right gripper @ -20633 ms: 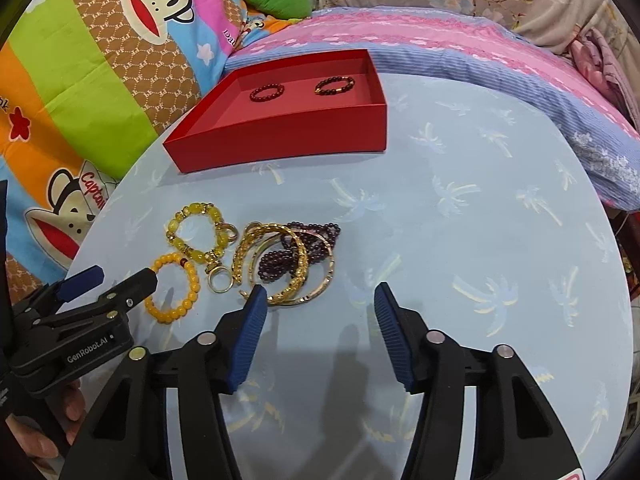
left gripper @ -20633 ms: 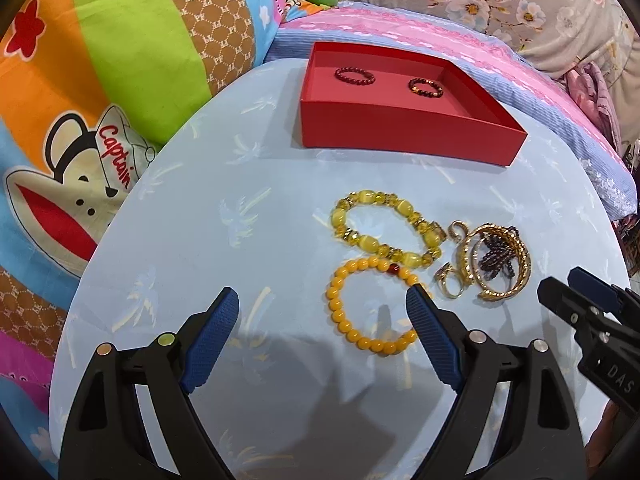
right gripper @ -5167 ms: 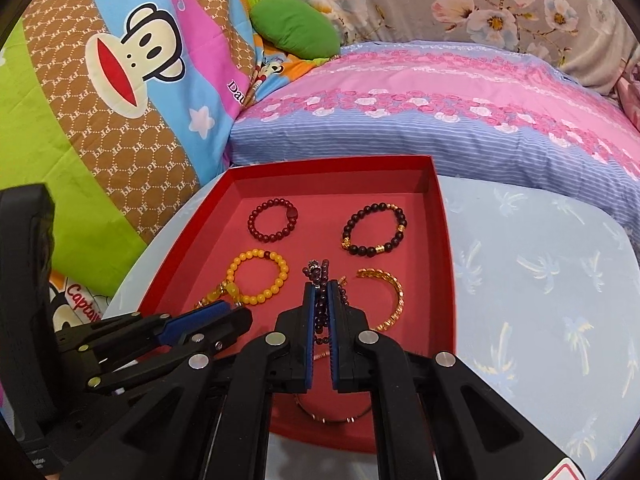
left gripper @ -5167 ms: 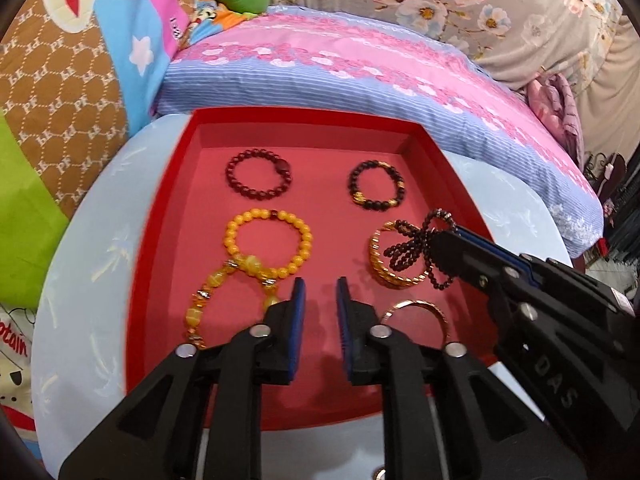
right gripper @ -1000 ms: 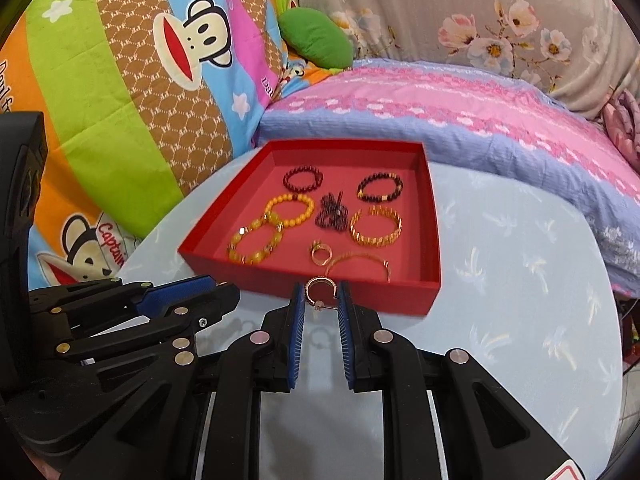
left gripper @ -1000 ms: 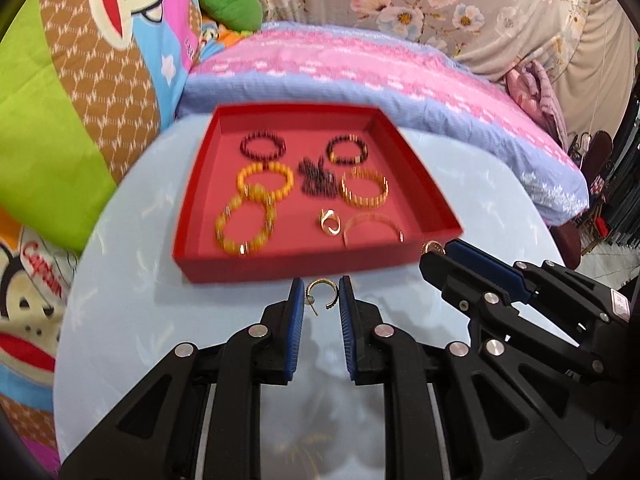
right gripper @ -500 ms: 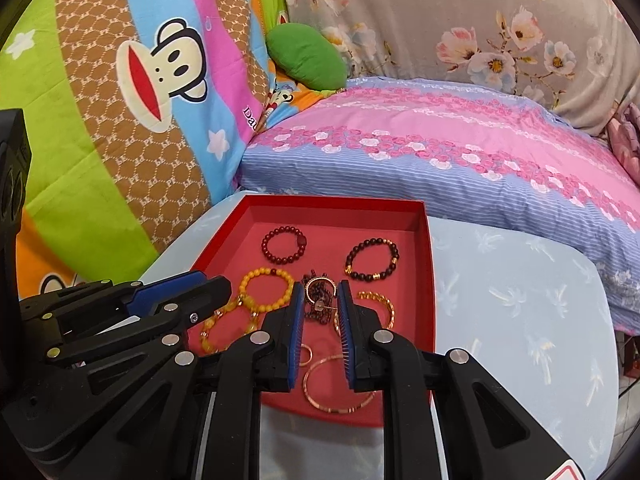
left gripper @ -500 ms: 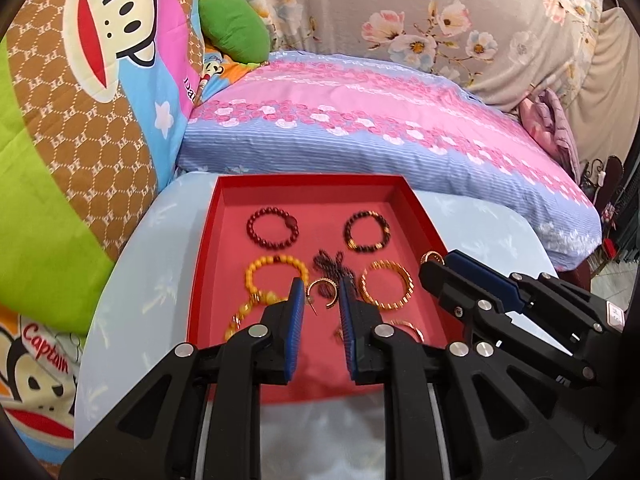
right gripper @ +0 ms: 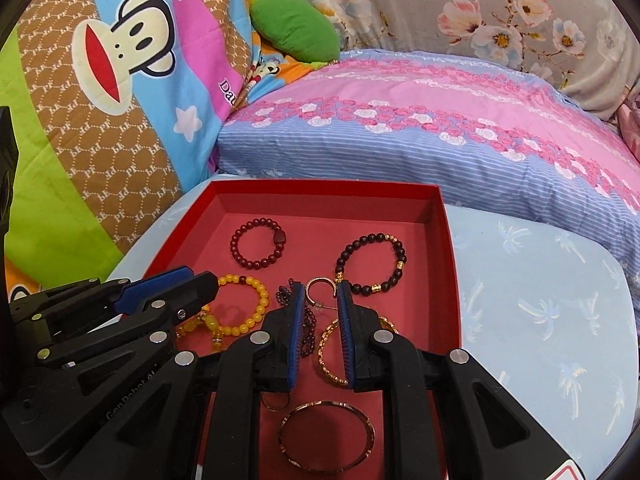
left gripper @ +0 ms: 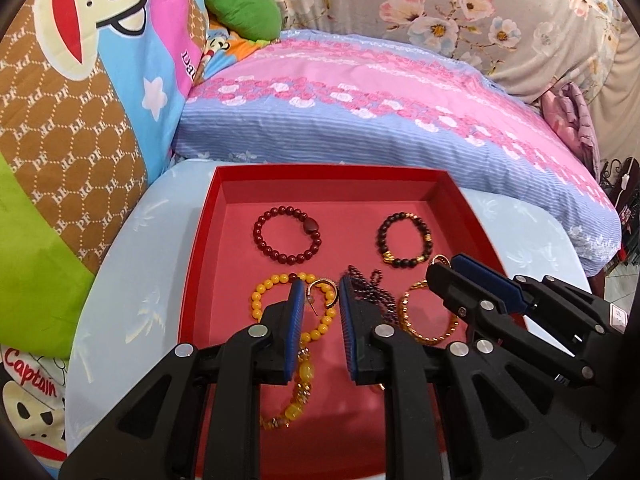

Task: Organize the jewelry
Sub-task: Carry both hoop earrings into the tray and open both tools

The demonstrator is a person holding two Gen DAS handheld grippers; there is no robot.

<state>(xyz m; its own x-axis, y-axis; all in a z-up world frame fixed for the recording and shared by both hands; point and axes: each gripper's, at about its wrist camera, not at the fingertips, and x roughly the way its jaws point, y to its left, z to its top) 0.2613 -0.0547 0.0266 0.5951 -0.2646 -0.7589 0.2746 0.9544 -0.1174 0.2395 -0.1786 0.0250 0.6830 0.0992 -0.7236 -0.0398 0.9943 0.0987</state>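
Earrings (left gripper: 320,294) (right gripper: 318,290) sit clamped in both grippers (left gripper: 320,300) (right gripper: 319,300) over the tray (left gripper: 200,272). Lower onto bare felt before releasing, clear of the bracelets (left gripper: 286,240).

1. We are in a home, most likely a bedroom, set up around a bed.
2. A quilt (left gripper: 400,120) in pink and blue stripes with a band of small roses lies across the far side.
3. On the left, we see bright cartoon-monkey bedding (right gripper: 120,80), with a green cushion (right gripper: 296,28) tucked behind it.
4. A grey floral cloth (left gripper: 480,20) hangs at the far back.
5. Nearest us stands a round table under a pale blue cloth (right gripper: 540,300) printed with palm trees, pushed right against the bed.
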